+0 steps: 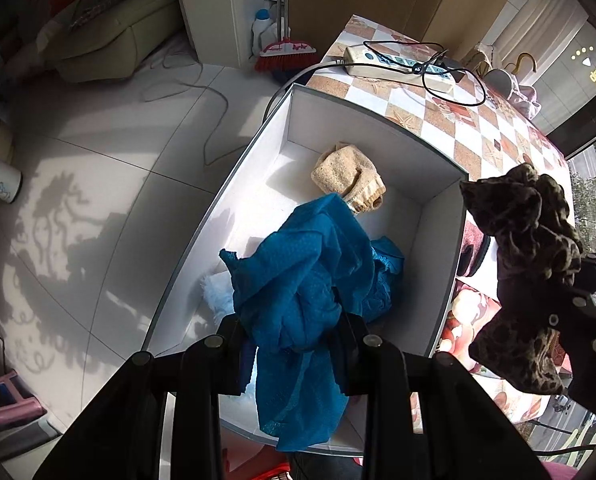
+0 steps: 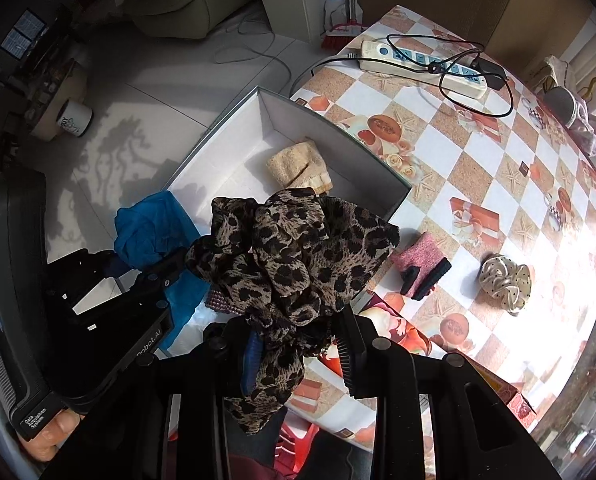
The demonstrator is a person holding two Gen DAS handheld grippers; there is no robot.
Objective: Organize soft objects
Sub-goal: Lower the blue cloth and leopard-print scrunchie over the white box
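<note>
Plainly, both claws are loaded and the step in hand looks like dropping cloths into the white box (image 1: pixel 370 128) that sits at the counter's (image 2: pixel 478 168) edge. The left claw (image 1: pixel 293 340) is closed tight on a blue mesh cloth (image 1: pixel 306 280), which hangs from its jaws straight over the box interior, its lower folds draping near a pale fluffy item (image 1: pixel 215 294) on the box floor. A folded beige towel (image 1: pixel 348 178) already lies further in, toward the far wall. The right claw (image 2: pixel 302 340) is pinched on a leopard-print scarf (image 2: pixel 293 256), bunched up above its jaws and hovering over the near corner of the box, just beside the left claw. To do this well, I would lower the blue cloth until its bulk rests inside the walls before letting go, so no tail hangs over the rim, then bring the scarf fully over the open floor. Still out on the counter are a pink-and-black knit piece (image 2: pixel 422 268) and a cream dotted scrunchie (image 2: pixel 506 280), well apart from either claw.
</note>
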